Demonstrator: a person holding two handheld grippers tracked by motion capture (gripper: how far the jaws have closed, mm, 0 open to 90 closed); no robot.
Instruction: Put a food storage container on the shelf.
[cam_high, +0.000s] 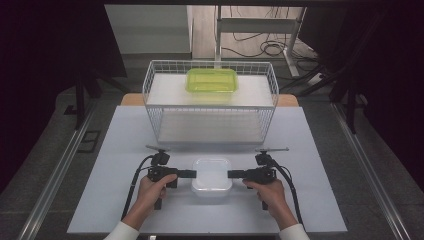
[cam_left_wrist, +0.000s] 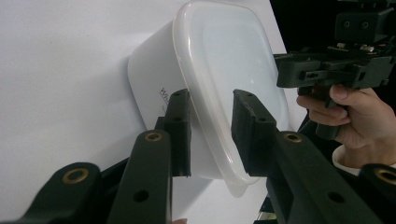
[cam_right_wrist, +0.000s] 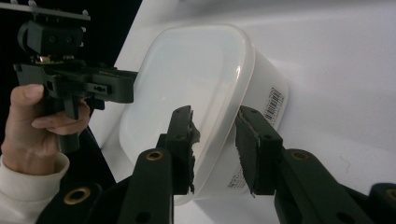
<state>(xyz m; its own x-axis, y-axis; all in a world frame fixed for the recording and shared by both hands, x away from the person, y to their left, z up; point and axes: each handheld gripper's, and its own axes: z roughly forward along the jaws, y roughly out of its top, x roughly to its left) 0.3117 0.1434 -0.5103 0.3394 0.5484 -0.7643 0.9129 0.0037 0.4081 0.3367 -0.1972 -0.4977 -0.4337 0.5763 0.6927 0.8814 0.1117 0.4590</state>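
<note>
Both your left tool (cam_high: 189, 174) and right tool (cam_high: 233, 174) straddle the white lidded container's (cam_high: 212, 176) rim, pads not yet clenched.

White container (cam_high: 212, 175) between both claws, wire basket (cam_high: 210, 107) blocking behind, bare table (cam_high: 115, 150) at both sides

1. The person is wearing white sleeves (cam_high: 122, 231), their cuffs ending behind each tool.
2. The left tool (cam_high: 192, 174) and the right tool (cam_high: 230, 174) are showing matte black bodies with pistol-style handles.
3. Black cables (cam_high: 135, 182) are trailing back from each tool.
4. Brass-coloured rivets (cam_left_wrist: 153, 136) are shining on the jaw links.
5. Worn black pads (cam_right_wrist: 186, 140) are lining the jaws.
</note>
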